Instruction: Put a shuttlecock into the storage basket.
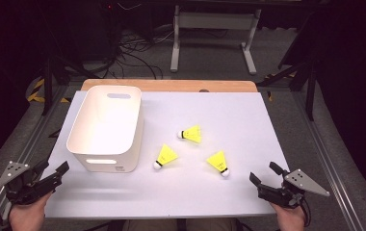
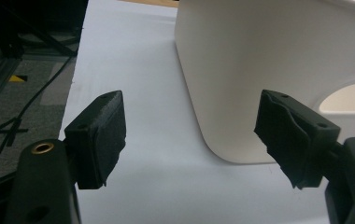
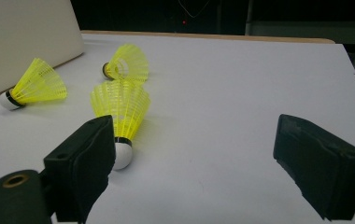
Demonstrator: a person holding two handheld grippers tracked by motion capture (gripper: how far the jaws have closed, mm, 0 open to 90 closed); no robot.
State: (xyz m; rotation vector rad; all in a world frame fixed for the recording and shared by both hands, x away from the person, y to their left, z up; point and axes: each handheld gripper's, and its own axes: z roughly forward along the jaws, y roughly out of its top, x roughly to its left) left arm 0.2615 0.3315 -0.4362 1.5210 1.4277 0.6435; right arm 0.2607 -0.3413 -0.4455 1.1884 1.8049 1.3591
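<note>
Three yellow shuttlecocks lying on the white table sheet [image 1: 267, 144] at centre frame: nearest shuttlecock [image 1: 218, 162] low and right of centre, middle shuttlecock [image 1: 165, 156] just beside the white bin [image 1: 106, 127], far shuttlecock [image 1: 191, 134] above both. Right gripper [image 1: 263, 178] at lower right, jaws spread wide, holding nothing; left gripper [image 1: 52, 172] at lower left, likewise agape, facing the bin's near corner. Probably best: approach the nearest one low, straddle the cork end rather than the skirt, close gently, lift clear before crossing toward the bin.
</note>
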